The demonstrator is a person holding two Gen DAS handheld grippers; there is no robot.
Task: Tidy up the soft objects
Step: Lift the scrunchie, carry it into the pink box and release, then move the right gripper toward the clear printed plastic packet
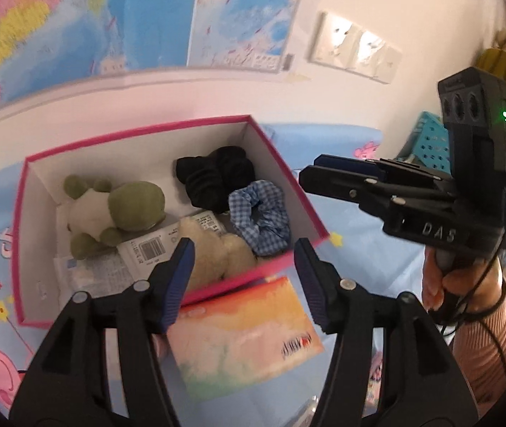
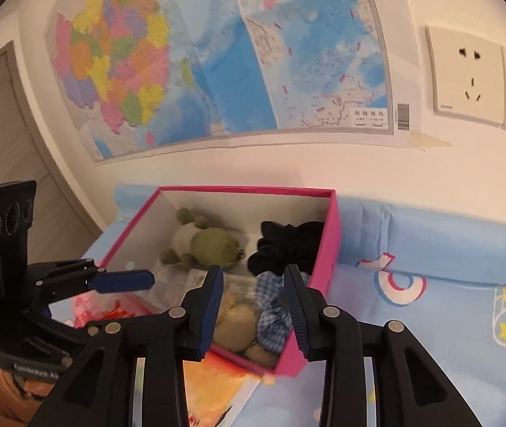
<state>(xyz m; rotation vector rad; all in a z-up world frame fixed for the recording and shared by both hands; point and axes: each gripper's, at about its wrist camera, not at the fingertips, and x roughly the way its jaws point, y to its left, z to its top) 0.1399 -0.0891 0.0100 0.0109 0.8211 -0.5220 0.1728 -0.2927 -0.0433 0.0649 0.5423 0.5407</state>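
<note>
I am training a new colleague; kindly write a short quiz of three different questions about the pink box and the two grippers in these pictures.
1. True or false: the green plush toy lies inside the pink box.
2. Which soft thing lies closest to the blue checked scrunchie? A) the black scrunchie B) the green plush toy C) a red ball
3. Fill the gap: the left gripper and the right gripper both hold ____.

Key
1. True.
2. A. The black scrunchie touches it, lying just behind it in the box.
3. Nothing. The jaws of both stand apart, with no thing pressed between the pads.
</note>
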